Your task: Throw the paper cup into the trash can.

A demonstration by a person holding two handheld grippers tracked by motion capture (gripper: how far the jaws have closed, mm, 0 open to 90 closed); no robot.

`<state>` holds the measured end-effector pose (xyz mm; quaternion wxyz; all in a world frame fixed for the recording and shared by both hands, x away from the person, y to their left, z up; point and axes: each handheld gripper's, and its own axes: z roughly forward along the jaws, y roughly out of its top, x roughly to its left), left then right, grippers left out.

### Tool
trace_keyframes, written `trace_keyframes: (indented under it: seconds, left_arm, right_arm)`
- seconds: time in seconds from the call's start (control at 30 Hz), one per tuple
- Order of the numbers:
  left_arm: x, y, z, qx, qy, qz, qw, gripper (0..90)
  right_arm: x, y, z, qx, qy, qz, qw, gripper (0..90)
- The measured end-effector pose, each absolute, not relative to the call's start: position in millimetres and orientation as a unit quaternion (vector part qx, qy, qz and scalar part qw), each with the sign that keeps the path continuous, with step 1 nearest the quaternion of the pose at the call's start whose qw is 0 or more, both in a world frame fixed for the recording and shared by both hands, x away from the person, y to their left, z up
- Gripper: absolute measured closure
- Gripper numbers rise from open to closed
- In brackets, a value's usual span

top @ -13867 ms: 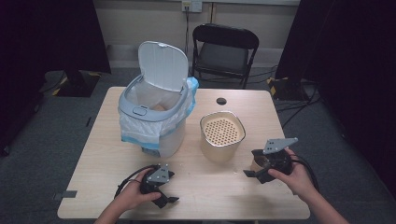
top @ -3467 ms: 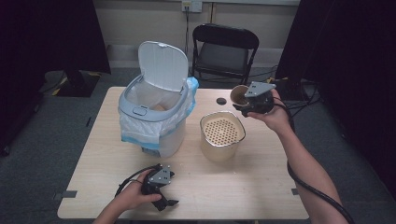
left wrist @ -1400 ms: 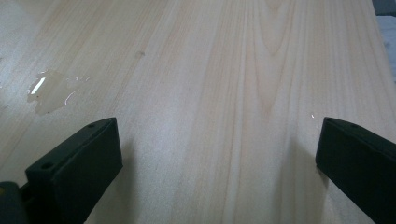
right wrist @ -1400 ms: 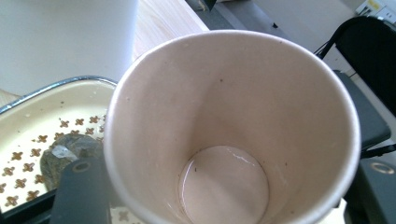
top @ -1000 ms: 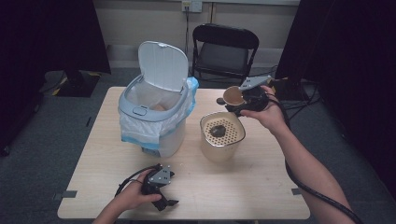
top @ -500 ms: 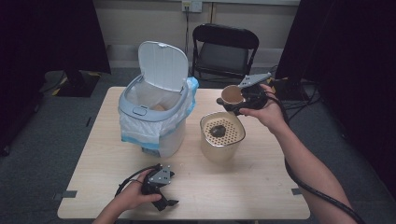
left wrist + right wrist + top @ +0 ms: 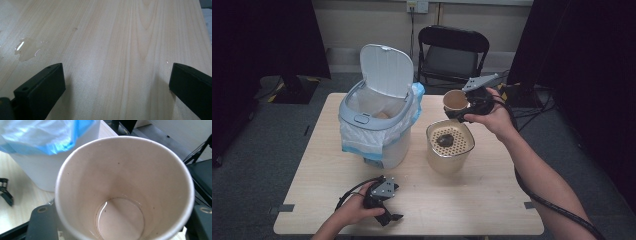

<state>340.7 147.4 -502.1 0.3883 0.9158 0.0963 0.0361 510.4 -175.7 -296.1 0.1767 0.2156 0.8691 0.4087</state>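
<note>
High view
- Paper cup [image 7: 455,100] clamped sideways in right gripper [image 7: 464,109], held in the air just behind the perforated strainer pot [image 7: 450,146], mouth turned toward the lidded white bin [image 7: 379,125].
- Dark clump [image 7: 445,140] lying on the strainer pot's perforated insert; judged the emptying step, disposal of the cup likely next.
- Risk: thin cup wall buckling under too hard a pinch, cup popping free and landing on the pot or the table [image 7: 492,210].
- Risk: bin's raised lid [image 7: 385,70] and blue liner edge [image 7: 417,95] close to the route from the pot; a clipped rim could twist the cup in the jaws.
- Left gripper [image 7: 388,212] resting on the table near its front edge, well apart from the pot, no help if the cup slips.

Left gripper view
- Jaws spread wide, bare wood between them, nothing held.
- Small puddle [image 7: 26,48] on the table beyond the left jaw; dragging the gripper that way likely smears it and wets the pads.

Right gripper view
- Paper cup [image 7: 125,192] pinched between the black jaws, mouth toward the camera, thin film of liquid [image 7: 120,218] left at the bottom.
- Risk: tipping on the way from the pot to the bin [image 7: 50,160] could send drips onto the table.
- Risk: damp paper softening at the pinch, grip working loose.
</note>
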Motion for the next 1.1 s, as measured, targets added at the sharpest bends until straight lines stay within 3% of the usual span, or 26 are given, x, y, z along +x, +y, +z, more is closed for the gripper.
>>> trace_keyframes:
  seconds: [1.1]
  left_arm:
    - [340.7, 147.5, -501.7, 0.916, 0.095, 0.039, 0.387, 0.0]
  right_arm:
    - [512.6, -146.2, -245.1, 0.203, 0.869, 0.427, 0.144, 27.3]
